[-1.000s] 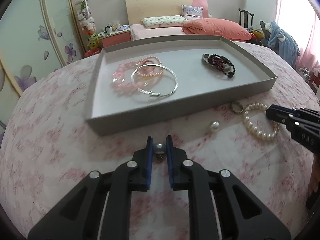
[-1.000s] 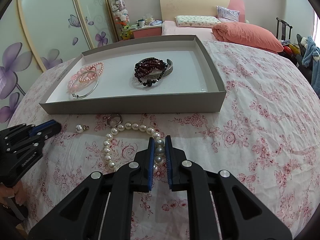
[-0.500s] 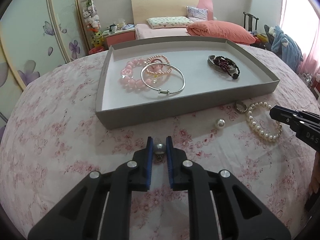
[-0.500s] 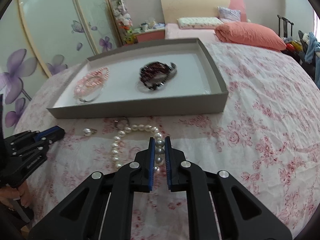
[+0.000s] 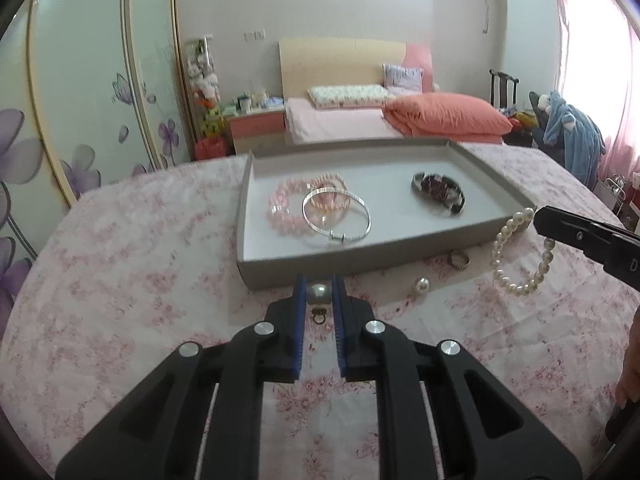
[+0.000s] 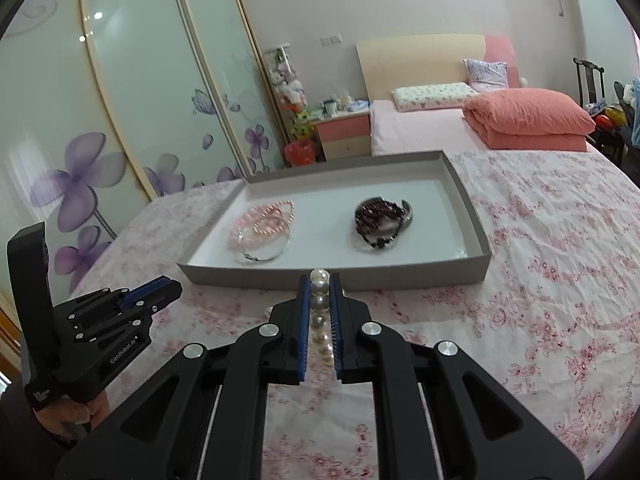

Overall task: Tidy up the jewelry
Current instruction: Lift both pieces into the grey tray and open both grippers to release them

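Left wrist view: left gripper [image 5: 319, 292] is clamped on a pearl earring [image 5: 318, 294], held clear of the bedspread [image 5: 120, 280], just in front of the tray [image 5: 400, 258] near wall.
Right wrist view: right gripper [image 6: 320, 292] is clamped on the pearl bracelet [image 6: 320, 300]; the loop hangs free below it, seen from the left wrist view at the tray's right front corner.
Tray contents: pink bead bracelets [image 5: 296, 208] and a silver bangle [image 5: 336, 216] lie in the tray's left half; a dark bead bracelet [image 5: 440, 192] lies in its right half.
Left outside the tray: a second pearl earring [image 5: 422, 286] and a ring [image 5: 459, 259] lie on the bedspread just in front of the tray's near wall.
Just changed: a second ago the bracelet lay on the bedspread beside the ring with the right tongs closing round it; now it is lifted and dangling.
Also changed: the earring was already pinched a second ago; both grippers have risen and drawn closer to the tray.
Meaning for the task: both pieces look ready to go over the near wall into the tray, likely the bare middle or right front area.
Remaining, by my reading: earring and ring still to collect.
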Tool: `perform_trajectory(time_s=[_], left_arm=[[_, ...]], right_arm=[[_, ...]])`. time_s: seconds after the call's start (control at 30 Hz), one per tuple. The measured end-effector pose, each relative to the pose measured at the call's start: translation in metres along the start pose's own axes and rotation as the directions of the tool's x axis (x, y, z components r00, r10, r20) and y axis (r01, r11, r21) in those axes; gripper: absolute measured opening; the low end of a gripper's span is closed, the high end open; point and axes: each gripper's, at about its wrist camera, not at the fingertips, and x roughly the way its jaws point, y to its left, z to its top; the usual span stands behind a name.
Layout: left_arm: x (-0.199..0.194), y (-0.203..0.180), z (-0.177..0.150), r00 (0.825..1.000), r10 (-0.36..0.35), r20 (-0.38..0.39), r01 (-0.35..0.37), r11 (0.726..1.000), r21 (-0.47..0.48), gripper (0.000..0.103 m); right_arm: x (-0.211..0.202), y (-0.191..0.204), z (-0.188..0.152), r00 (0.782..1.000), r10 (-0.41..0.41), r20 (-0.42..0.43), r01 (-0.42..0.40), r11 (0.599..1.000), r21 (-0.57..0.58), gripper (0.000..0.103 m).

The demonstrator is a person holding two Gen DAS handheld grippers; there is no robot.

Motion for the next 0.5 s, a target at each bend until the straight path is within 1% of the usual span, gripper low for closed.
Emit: perform_trajectory(time_s=[0.3,0.5], left_arm=[[-0.035,-0.010,0.004,0.994,0.036,0.106,-0.038,0.999,0.014,0.014],[-0.051,-0.015,0.008,0.986,0.051,0.161,-0.054,0.998,0.012,0.014]], right_arm=[[-0.020,0.009,0.003,0.998,0.014,0.061,-0.014,1.000,0.000,0.010],[-0.034,0.016,0.006,0.993,-0.003,0.118,0.005,1.000,-0.019,0.010]])
